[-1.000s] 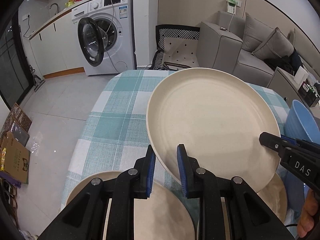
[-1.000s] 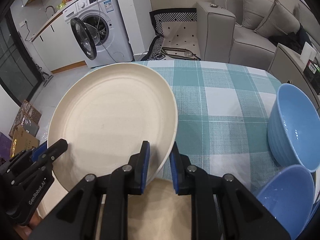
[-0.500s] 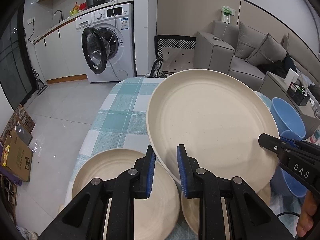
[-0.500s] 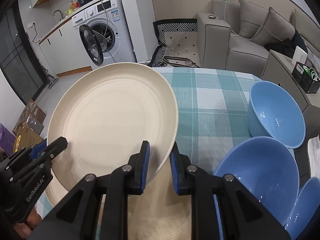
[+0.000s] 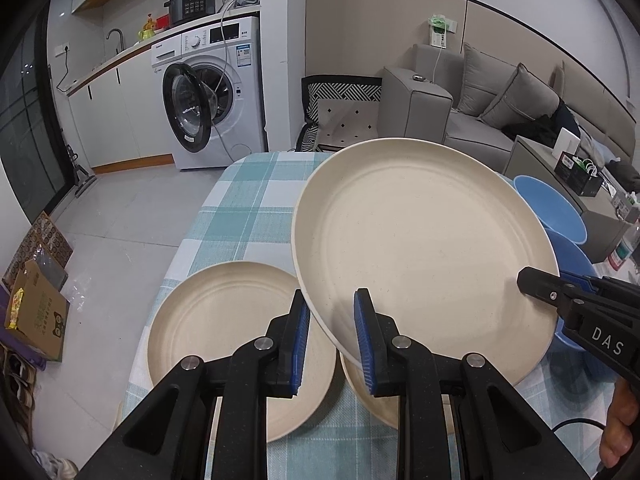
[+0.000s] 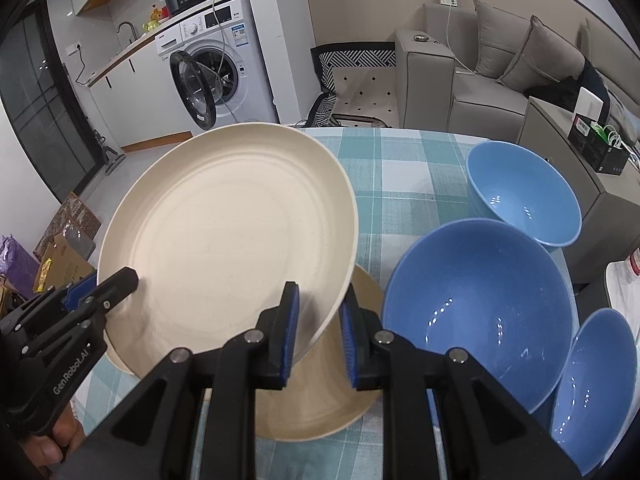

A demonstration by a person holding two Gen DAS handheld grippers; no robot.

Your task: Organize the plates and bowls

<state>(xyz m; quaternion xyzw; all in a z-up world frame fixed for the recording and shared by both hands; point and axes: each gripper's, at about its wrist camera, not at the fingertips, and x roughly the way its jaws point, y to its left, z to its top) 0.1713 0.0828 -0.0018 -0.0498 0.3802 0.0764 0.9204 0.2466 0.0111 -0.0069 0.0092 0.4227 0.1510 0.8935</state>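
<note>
The plate (image 5: pixel 420 248) is up in the air between my 2 tongs, tilted, each one pinching an opposite edge of its rim. My left tongs (image 5: pixel 330 338) are closed down to the thickness of the rim on the near-left edge, blue pads on either face; my right tongs (image 6: pixel 318 336) grip the far side the same way, narrow gap, nothing else in them. I judge I hold it from both sides because a wide, thin plate would sag or twist out of a single pinch at the rim.

Directly below it sits a second cream plate (image 6: pixel 320 408) on the worktop (image 6: pixel 404 168), and just left of that a third (image 5: pixel 224 328). They lie flat and side by side, so stacking the carried one onto either looks like the step in hand.

To my right, 3 blue bowls (image 6: pixel 480 312) are grouped close together, which keeps plates and bowls on separate sides of the checked cloth. The far half of the worktop carries nothing I can see.
</note>
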